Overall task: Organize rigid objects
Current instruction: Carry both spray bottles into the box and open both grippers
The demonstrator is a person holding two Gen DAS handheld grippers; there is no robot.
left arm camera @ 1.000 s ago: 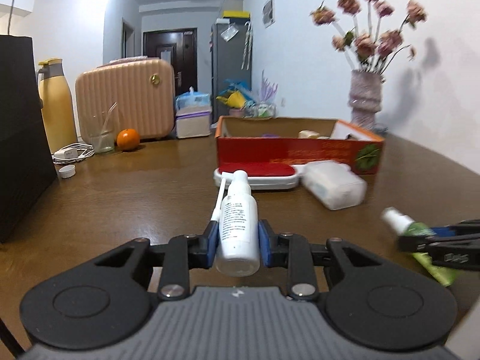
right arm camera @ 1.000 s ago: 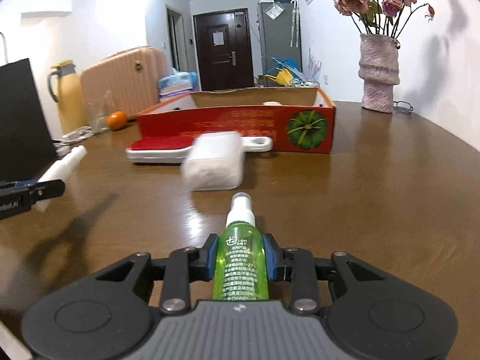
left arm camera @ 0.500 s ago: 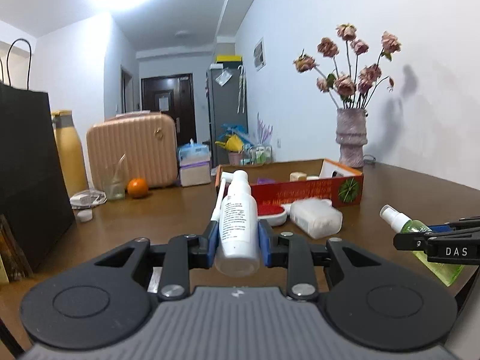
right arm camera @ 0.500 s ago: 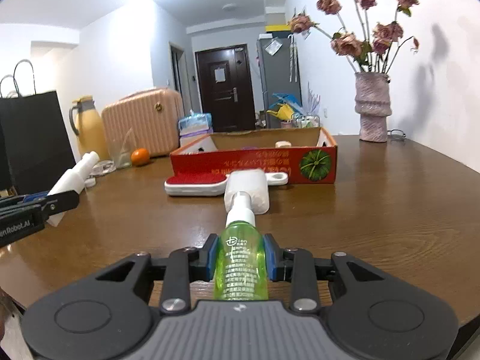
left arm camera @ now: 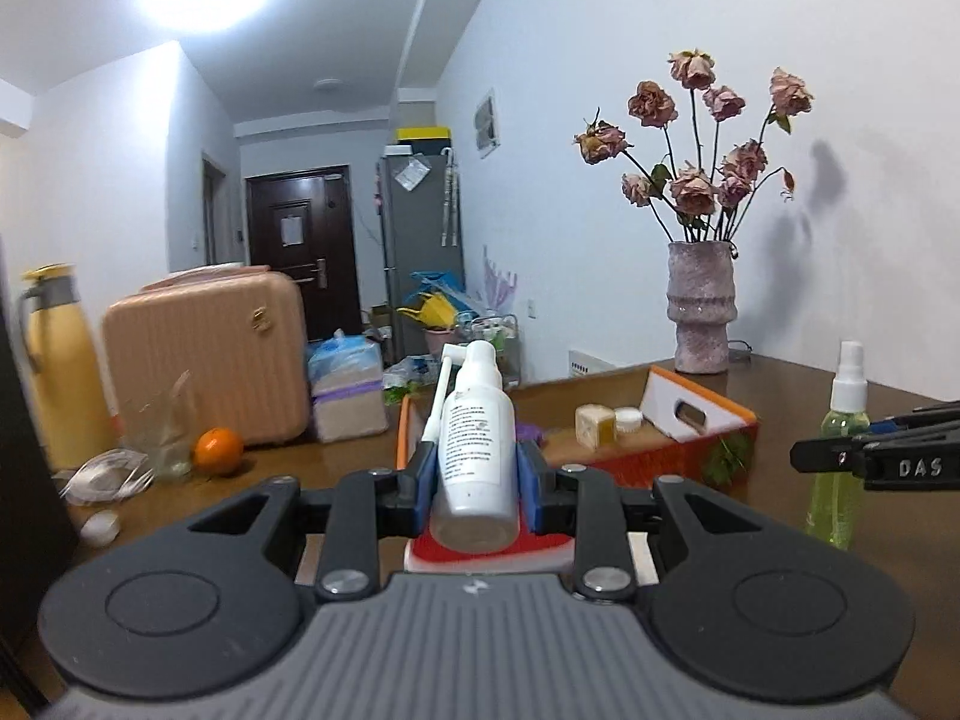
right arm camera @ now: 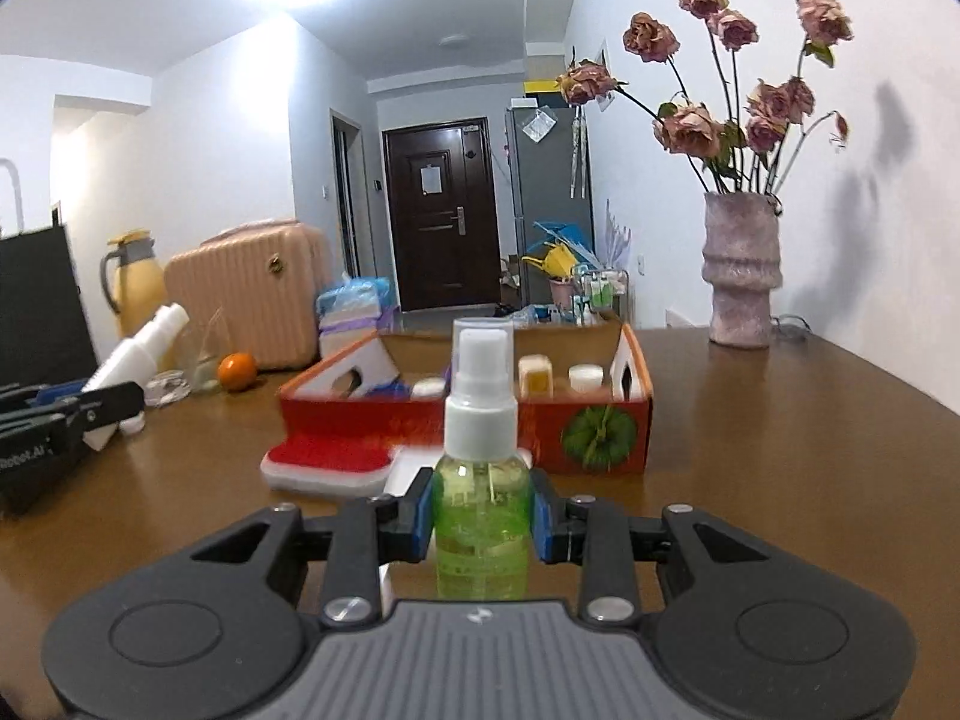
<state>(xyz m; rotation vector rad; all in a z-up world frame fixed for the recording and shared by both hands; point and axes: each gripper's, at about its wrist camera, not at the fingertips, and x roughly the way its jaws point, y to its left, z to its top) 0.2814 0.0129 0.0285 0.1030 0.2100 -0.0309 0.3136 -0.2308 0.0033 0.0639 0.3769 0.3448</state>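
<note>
Now we hold a white nasal-spray bottle (left arm camera: 477, 438) clamped in our left gripper (left arm camera: 477, 483) and a green translucent spray bottle (right arm camera: 482, 504) clamped upright in our right gripper (right arm camera: 482, 519). Both have risen off the brown wooden table (right arm camera: 780, 450) since a second ago and sit nearer the open red cardboard box (right arm camera: 606, 432), just behind the red lint brush (right arm camera: 327, 459). Dropping both inside looks next.
</note>
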